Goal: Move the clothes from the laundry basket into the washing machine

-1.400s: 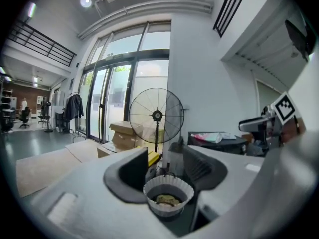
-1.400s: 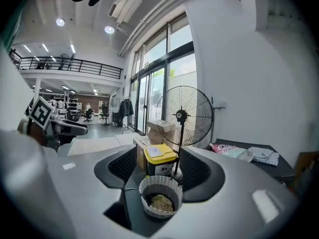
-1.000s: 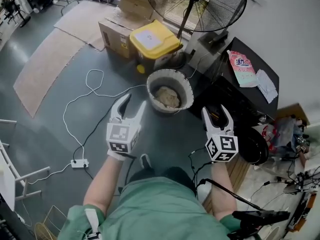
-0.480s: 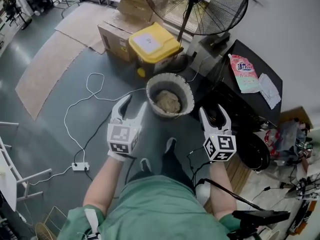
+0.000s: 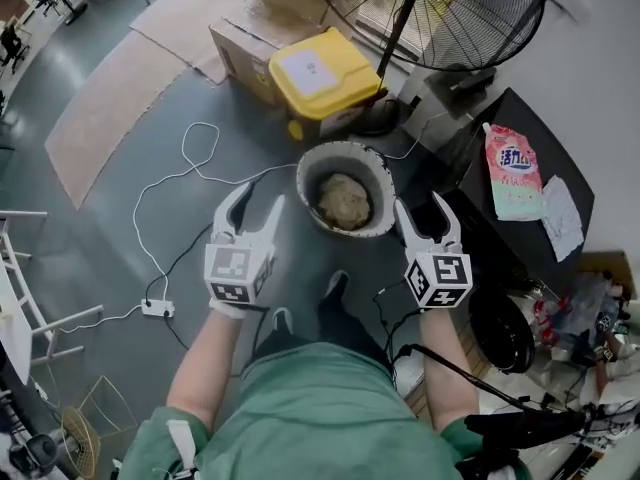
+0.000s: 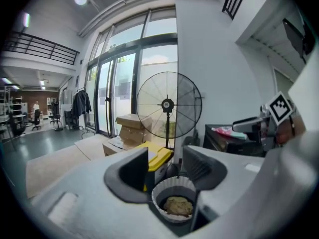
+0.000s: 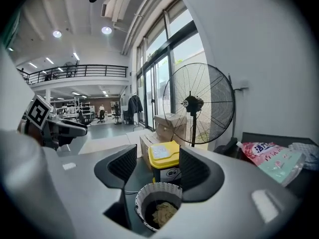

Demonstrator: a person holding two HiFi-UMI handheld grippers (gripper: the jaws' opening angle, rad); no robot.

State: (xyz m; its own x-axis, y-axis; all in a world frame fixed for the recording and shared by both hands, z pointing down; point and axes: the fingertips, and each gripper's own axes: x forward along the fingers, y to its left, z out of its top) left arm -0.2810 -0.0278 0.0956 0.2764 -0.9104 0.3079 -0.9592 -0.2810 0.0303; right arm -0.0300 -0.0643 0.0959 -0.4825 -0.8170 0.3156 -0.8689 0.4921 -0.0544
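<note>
1. Your grey left gripper (image 5: 260,198) and right gripper (image 5: 422,206), two in all, both stand part open, empty, touching nothing.
2. One round white-rimmed laundry basket (image 5: 345,147) just ahead holds one crumpled beige clothes bundle (image 5: 345,200).

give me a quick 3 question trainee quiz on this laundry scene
1. True or false: the left gripper and the right gripper are both open and empty.
2. What lies in the basket? A beige clothes; B shoes; C nothing.
3. Fill in: the bin beyond the basket has a ___ lid.
Key: 1 true; 2 A; 3 yellow.
</note>
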